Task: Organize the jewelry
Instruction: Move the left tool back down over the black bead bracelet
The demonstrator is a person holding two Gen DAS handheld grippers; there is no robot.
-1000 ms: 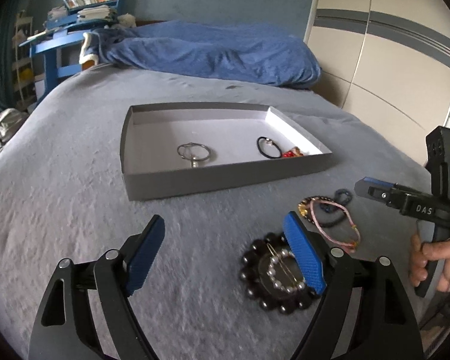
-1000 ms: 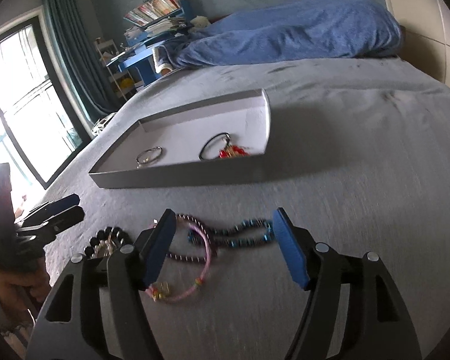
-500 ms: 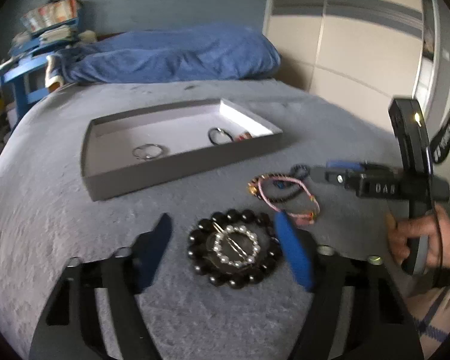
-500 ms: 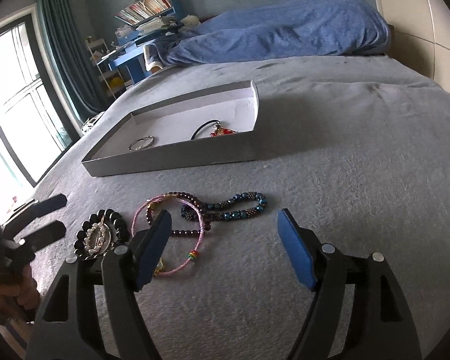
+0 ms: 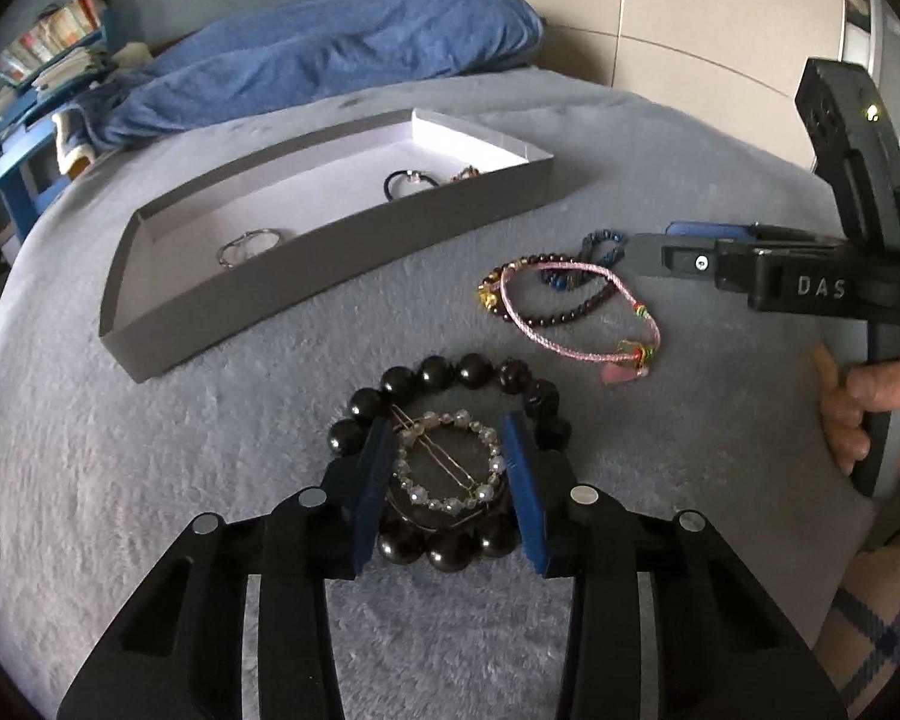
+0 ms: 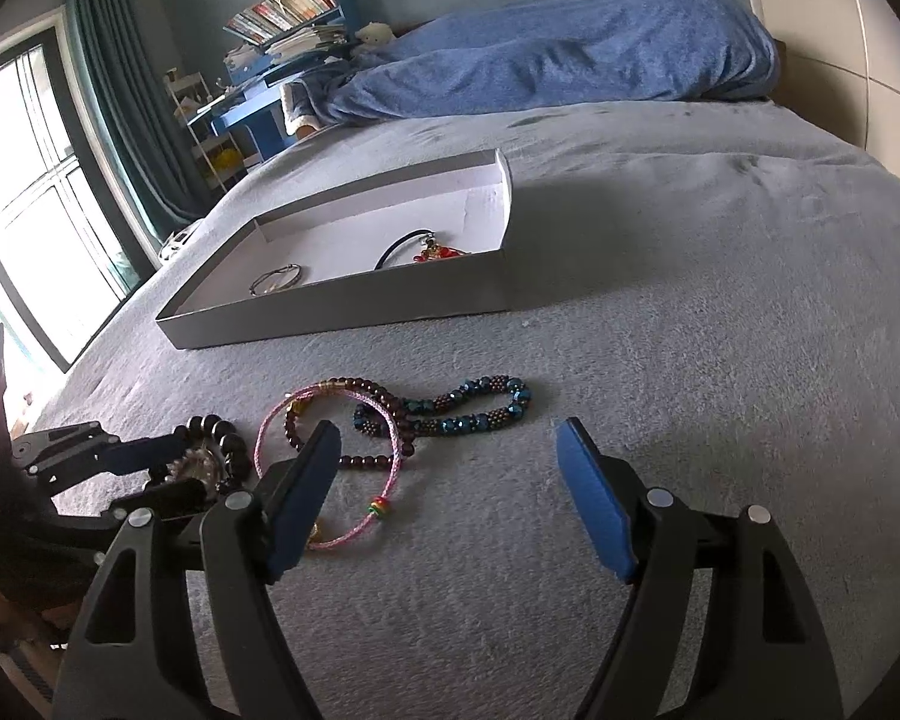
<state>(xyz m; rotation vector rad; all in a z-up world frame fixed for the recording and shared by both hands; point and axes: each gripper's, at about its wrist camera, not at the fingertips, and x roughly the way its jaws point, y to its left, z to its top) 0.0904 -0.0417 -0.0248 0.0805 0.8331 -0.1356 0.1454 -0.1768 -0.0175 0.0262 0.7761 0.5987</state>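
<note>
Left gripper (image 5: 447, 480) and right gripper (image 6: 450, 498): black frames, blue textured pads, silver pivot screws; "DAS" lettering; blue-checked sleeve (image 5: 882, 630).

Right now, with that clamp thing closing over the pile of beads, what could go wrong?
1. The left hand-held gripper is closing around two nested pieces, a pearl bracelet inside a black bead bracelet. It may lift only one, or drop one on the way to the grey tray.
2. A thin gold pin lies across the pearls and could slip out.
3. The pink cord bracelet overlaps the dark red bead bracelet, so they may tangle later.
</note>
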